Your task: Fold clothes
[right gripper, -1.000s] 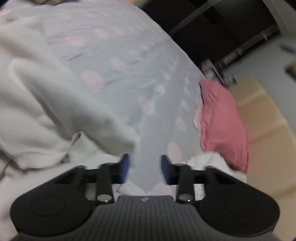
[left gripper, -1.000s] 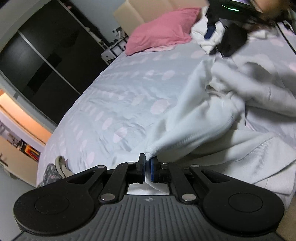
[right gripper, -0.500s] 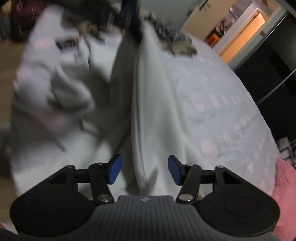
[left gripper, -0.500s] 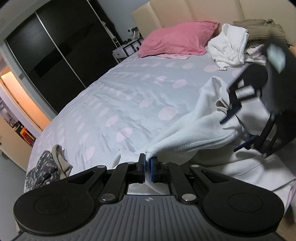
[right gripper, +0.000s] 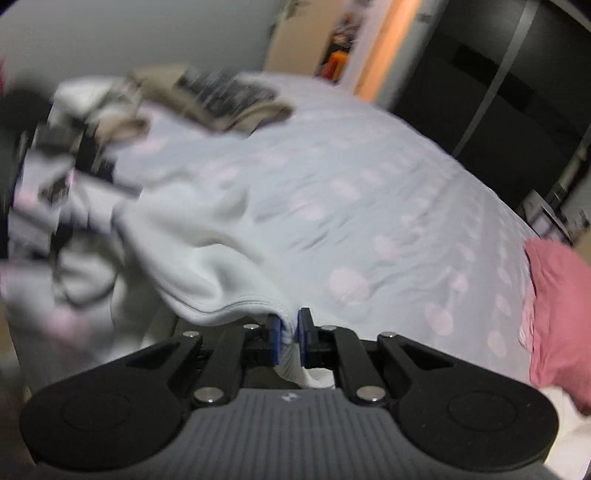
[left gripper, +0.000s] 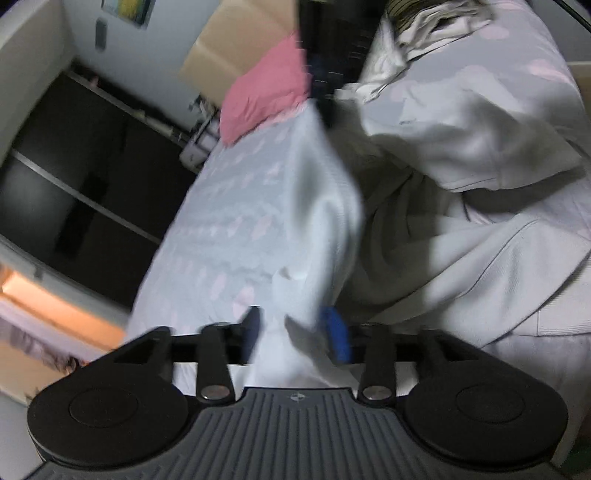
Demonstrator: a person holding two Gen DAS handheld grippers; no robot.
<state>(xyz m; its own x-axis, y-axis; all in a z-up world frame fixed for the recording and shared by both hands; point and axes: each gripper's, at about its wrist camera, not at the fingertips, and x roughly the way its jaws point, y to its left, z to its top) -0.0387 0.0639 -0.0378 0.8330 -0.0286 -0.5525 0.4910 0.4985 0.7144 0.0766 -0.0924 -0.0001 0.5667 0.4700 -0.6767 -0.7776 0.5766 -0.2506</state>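
A white sweatshirt point(left gripper: 461, 251) lies crumpled on the dotted grey bedspread point(left gripper: 221, 221). One fold of it point(left gripper: 325, 206) is lifted up toward the dark, blurred right gripper point(left gripper: 325, 66) at the top of the left wrist view. My left gripper point(left gripper: 294, 330) has its jaws opening; white cloth still runs loosely between the blue pads point(left gripper: 337, 334). In the right wrist view my right gripper point(right gripper: 289, 334) has its jaws closing, pinching the sweatshirt's stitched edge point(right gripper: 221, 308), and the cloth point(right gripper: 177, 236) hangs from it to the left.
A pink pillow point(left gripper: 266, 92) lies by the beige headboard point(left gripper: 236, 44). A pile of other clothes point(left gripper: 436, 26) sits near the pillow end, and more blurred clothes point(right gripper: 221, 96) lie at the bed's far end. Dark wardrobe doors point(left gripper: 74, 177) and a lit doorway point(right gripper: 373, 44) flank the bed.
The left jaws have parted and let go of the sweatshirt's edge. The right jaws, wide before, have come together on the garment's edge and lifted it.
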